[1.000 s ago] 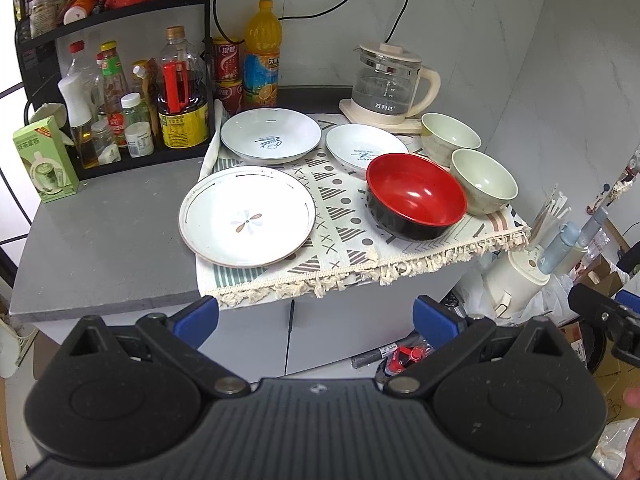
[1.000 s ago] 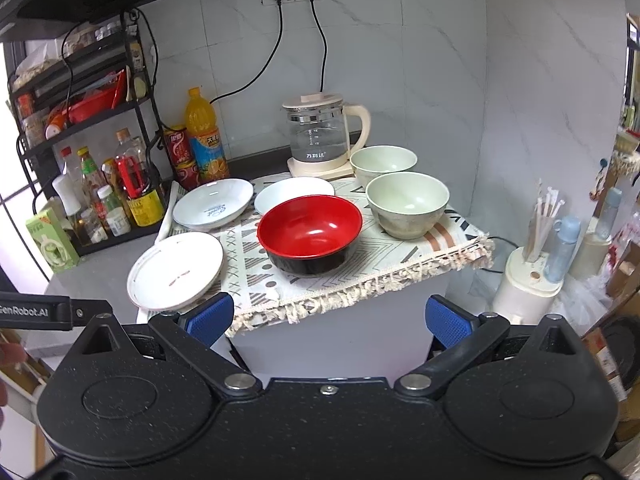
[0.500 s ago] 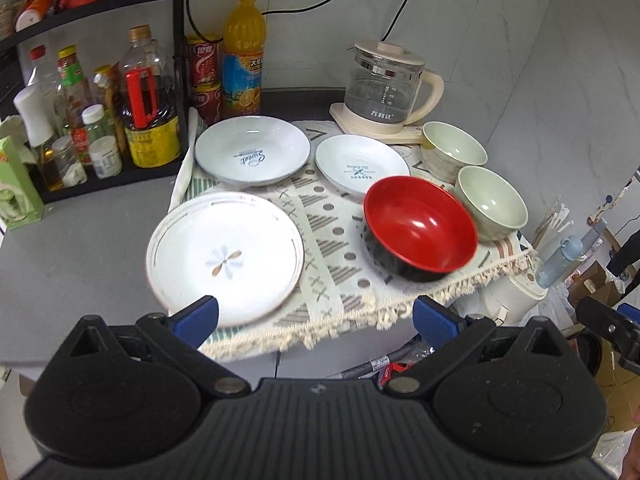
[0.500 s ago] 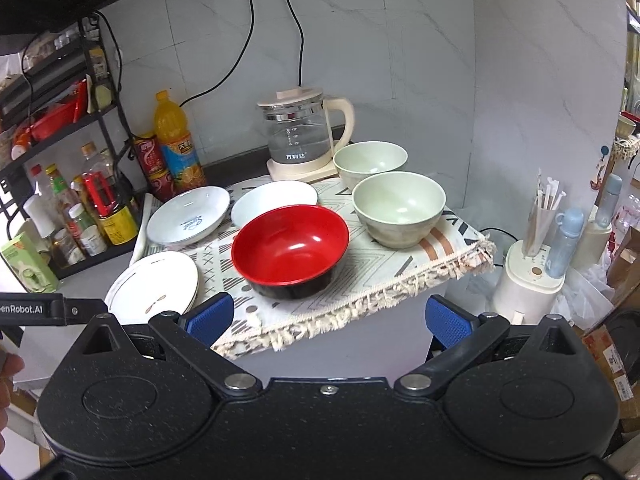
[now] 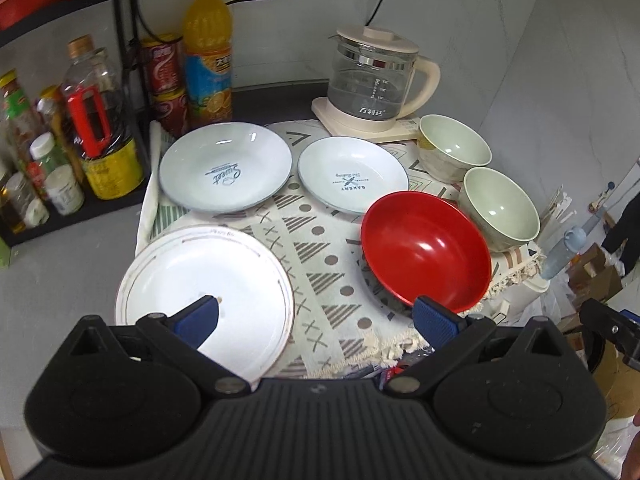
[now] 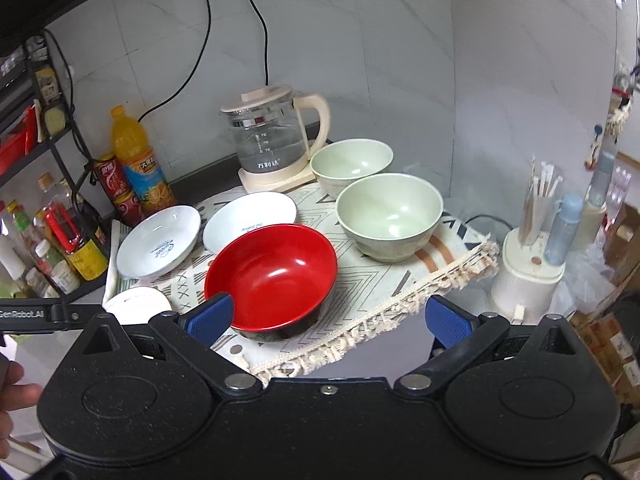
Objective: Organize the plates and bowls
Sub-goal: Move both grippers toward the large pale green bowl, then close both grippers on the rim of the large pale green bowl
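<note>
On a patterned cloth (image 5: 320, 248) sit a flat white plate (image 5: 208, 280) at the front left, two deeper white plates (image 5: 226, 172) (image 5: 352, 176) behind it, a red bowl (image 5: 426, 248) (image 6: 276, 276) at the front right, and two pale green bowls (image 5: 500, 208) (image 5: 454, 152) (image 6: 390, 216) (image 6: 352, 162). My left gripper (image 5: 316, 320) is open, hovering over the cloth's front edge between the flat plate and the red bowl. My right gripper (image 6: 328, 318) is open too, in front of the red bowl and holding nothing.
A glass kettle (image 5: 372, 80) stands at the back of the cloth. Bottles and cans (image 5: 208, 52) crowd the back left by a black rack (image 5: 120, 20). A white holder with straws (image 6: 532, 264) stands right of the counter. A hand (image 6: 12, 392) shows at the left edge.
Both grippers have moved forward toward the counter; the dishes now fill more of each view. The left gripper's fingertips now overlap the flat plate and the red bowl. No dish has moved.
</note>
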`<state>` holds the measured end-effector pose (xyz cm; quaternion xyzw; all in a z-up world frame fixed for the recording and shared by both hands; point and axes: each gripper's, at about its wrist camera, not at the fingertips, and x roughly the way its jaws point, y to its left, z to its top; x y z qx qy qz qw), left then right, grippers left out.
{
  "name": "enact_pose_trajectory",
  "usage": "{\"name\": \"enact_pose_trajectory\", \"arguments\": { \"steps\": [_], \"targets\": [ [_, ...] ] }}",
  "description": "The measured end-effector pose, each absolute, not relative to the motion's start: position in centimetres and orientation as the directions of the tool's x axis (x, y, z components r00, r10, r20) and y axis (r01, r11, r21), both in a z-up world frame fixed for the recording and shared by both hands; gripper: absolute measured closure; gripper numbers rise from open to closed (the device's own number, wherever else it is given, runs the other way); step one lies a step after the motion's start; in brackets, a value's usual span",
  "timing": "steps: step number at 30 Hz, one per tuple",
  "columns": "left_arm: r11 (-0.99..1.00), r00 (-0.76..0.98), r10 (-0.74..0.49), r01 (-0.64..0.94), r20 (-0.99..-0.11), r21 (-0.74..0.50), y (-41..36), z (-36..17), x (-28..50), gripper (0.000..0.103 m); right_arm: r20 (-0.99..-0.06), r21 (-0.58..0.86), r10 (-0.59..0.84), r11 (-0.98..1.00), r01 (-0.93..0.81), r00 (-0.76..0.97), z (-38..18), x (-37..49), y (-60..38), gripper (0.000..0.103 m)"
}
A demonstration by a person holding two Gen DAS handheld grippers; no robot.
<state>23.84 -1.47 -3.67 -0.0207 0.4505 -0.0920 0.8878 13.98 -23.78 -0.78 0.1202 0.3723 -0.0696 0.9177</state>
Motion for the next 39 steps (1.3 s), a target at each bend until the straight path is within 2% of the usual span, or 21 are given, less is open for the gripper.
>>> {"name": "enact_pose_trajectory", "arguments": {
  "steps": [8,19,24,35,39],
  "targets": [
    [0.975,0.553,-0.206,0.186,-0.807,-0.121,-3.4,-4.3,26.9,0.001,-0.729,0.172,-0.086,0.937,0.303,0.679,-2.2,15.7,-24.9,0.0],
    [0.968,0.551,-0.238,0.203,-0.8,-0.148,-8.6,-5.0,31.6,0.001,-0.721,0.167,-0.147,0.912,0.376,0.677,-3.5,18.4,-29.3,0.0],
    [0.973,0.555,-0.225,0.174,-0.801,-0.152,-11.5,-5.6,33.9,0.001,-0.735,0.209,-0.096,0.91,0.359,0.671,-4.7,20.7,-32.3,0.002],
    [0.969,0.527,-0.245,0.163,-0.814,-0.186,-17.5,-8.0,38.1,0.003,-0.754,0.16,-0.083,0.939,0.305,0.651,-6.6,26.0,-36.6,0.004],
    [0.972,0.521,-0.23,0.167,-0.822,-0.167,-19.7,-8.5,39.4,0.004,-0.769,0.19,-0.034,0.941,0.279,0.638,-7.7,27.7,-38.1,0.004]
  ]
}}
